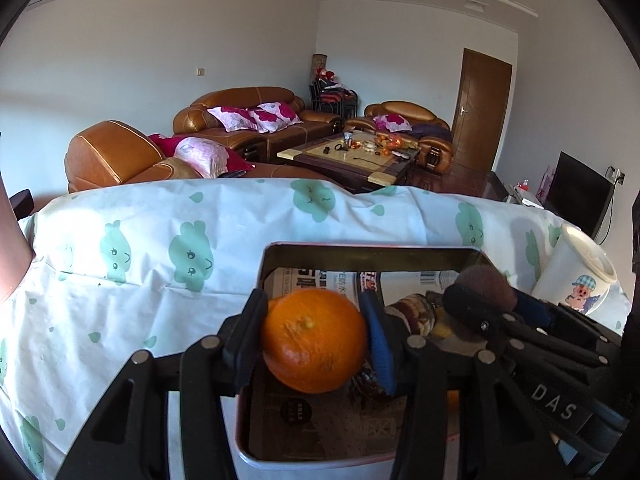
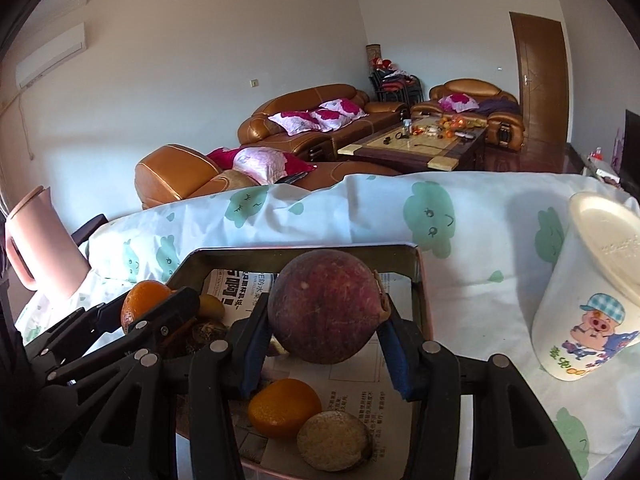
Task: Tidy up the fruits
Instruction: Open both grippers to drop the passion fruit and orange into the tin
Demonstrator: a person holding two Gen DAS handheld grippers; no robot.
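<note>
We see the left claw (image 1: 314,340) clamped on one round orange (image 1: 314,340), the right claw (image 2: 325,306) on one dark-red pomegranate (image 2: 325,306); one orange tangerine (image 2: 284,408) and one brown round fruit (image 2: 334,440) lie in the paper-lined rectangular metal tray (image 2: 420,280).

A dimpled, glossy orange (image 1: 314,342) is sitting between matt black plastic fingers (image 1: 248,332). Printed newspaper (image 2: 360,408) is lining a dull metal tray (image 2: 418,280). Soft, creased cotton cloth (image 1: 132,292) is covering the table.

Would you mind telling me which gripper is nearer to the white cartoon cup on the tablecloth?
Right. The right gripper, shut on the pomegranate over the tray, sits beside the white cartoon cup. The left gripper, holding the orange, is farther away, beyond the right one.
</note>
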